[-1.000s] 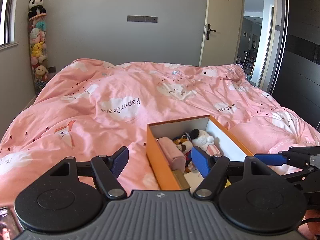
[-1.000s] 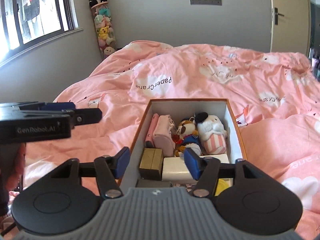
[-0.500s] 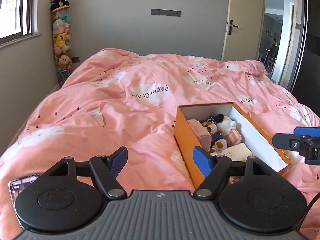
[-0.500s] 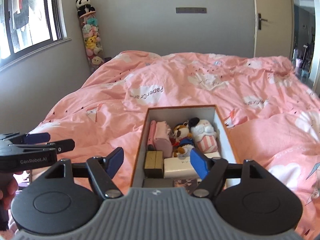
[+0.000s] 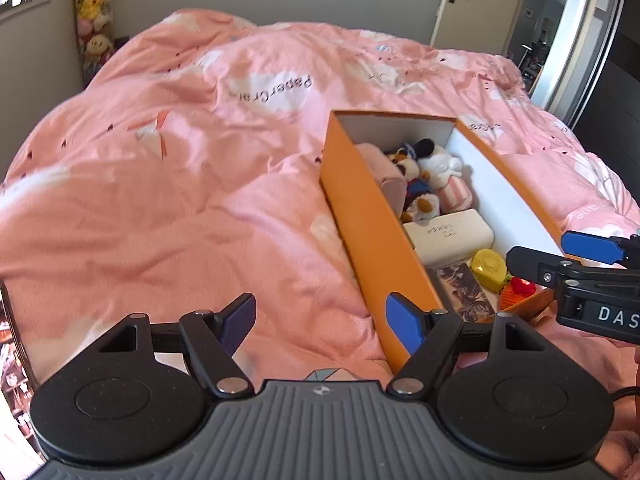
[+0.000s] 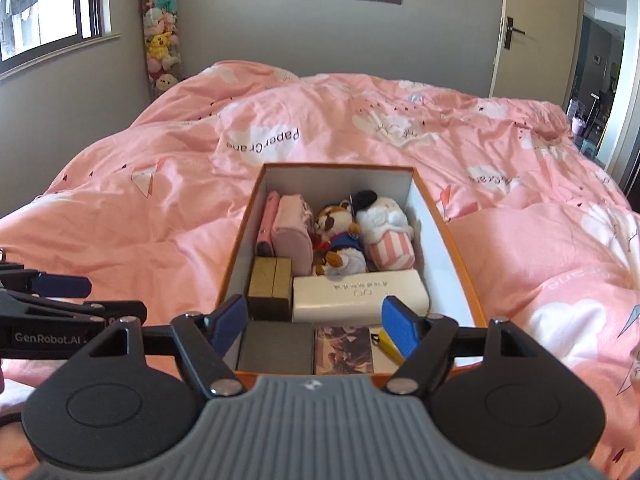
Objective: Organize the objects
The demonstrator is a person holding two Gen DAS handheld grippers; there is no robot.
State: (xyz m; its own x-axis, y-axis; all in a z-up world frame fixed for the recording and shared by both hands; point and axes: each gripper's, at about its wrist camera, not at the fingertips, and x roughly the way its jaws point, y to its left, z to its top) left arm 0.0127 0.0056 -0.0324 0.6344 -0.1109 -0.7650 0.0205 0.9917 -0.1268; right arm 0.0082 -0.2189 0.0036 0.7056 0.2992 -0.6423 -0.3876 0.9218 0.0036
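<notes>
both grippers have sunk toward the orange box (image 6: 454, 240) on the bed; the right gripper (image 6: 314, 326) has its jaws just opened wider, nothing between them, and now hangs over the box's near end.

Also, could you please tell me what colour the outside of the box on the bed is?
Orange outside, white inside; the box shows it best in the left wrist view.

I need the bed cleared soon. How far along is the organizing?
Much looks done: the orange box on the pink duvet is packed in rows, with plush toys, a white case and a pink pouch. Nothing is in hand: the left tool and right tool are both open and empty. What remains isn't visible.
</notes>
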